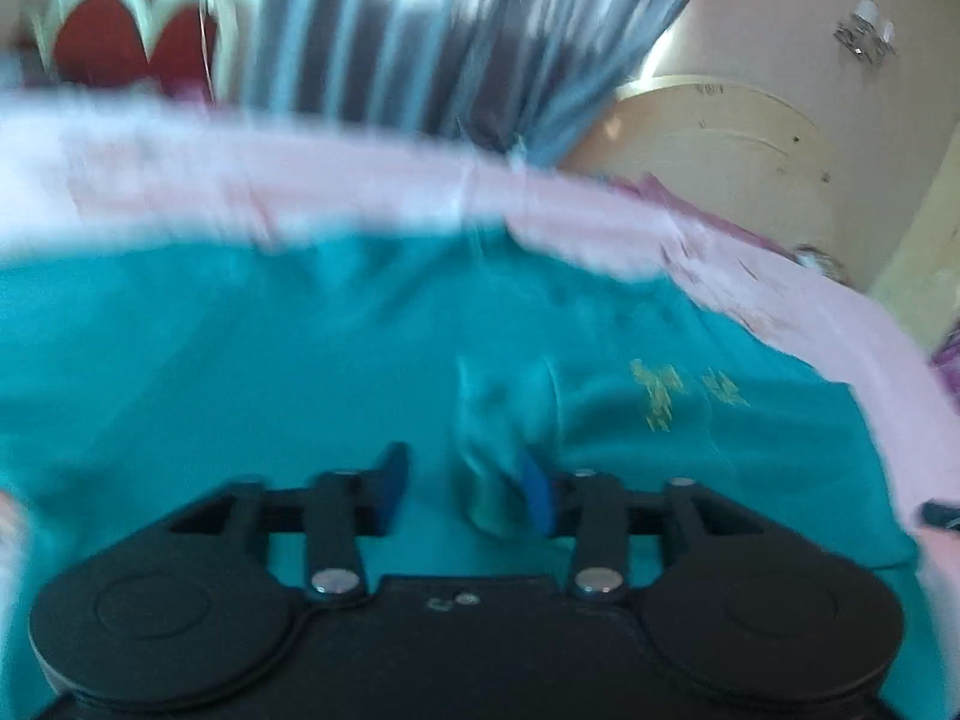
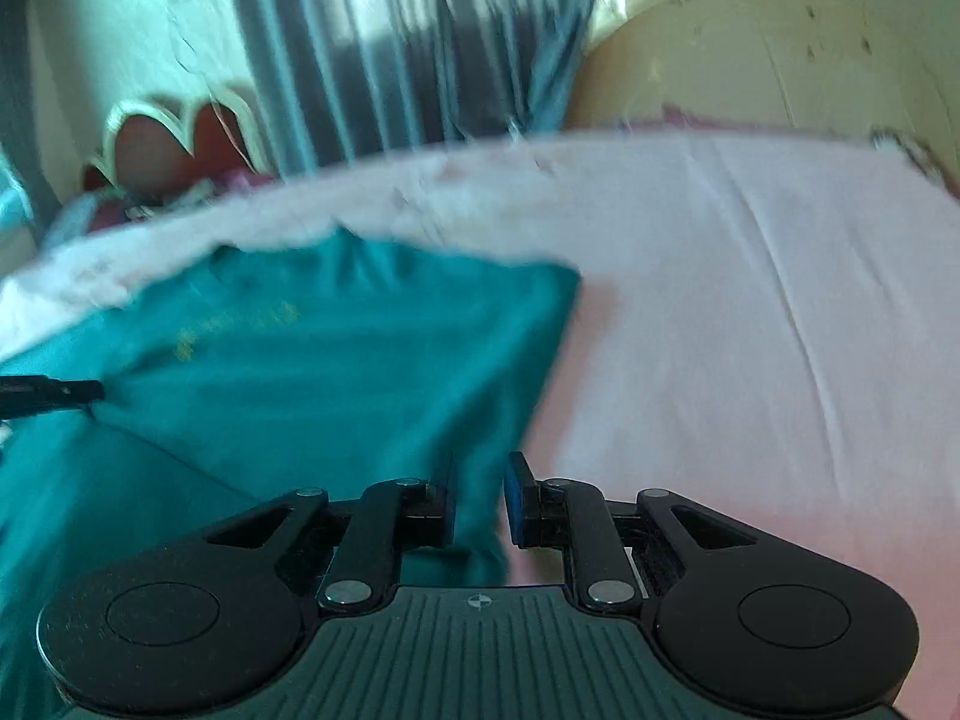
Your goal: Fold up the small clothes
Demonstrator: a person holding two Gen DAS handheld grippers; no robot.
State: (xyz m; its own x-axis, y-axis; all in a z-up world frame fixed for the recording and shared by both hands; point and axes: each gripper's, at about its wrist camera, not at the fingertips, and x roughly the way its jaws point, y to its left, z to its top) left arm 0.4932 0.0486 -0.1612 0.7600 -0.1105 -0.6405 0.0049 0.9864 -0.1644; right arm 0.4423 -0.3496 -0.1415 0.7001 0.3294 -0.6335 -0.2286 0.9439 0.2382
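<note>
A teal garment point(image 1: 240, 360) with a small gold print point(image 1: 660, 390) lies spread on a pale pink sheet point(image 1: 300, 192). My left gripper point(image 1: 465, 489) hovers over it with its jaws apart. A bunched fold of teal cloth point(image 1: 501, 450) stands against the right blue pad point(image 1: 537, 492), clear of the left pad. In the right wrist view, my right gripper point(image 2: 480, 507) sits at the garment's point(image 2: 336, 372) right edge. A strip of teal cloth fills the narrow gap between its pads and rises toward them. The left gripper's dark tip point(image 2: 54, 393) shows at the far left.
Bare pink sheet point(image 2: 750, 330) stretches to the right of the garment. Grey-blue striped curtains point(image 1: 420, 30) hang behind the bed. A cream wall with a scalloped red niche point(image 2: 180, 138) stands at the back left. Both pictures are blurred.
</note>
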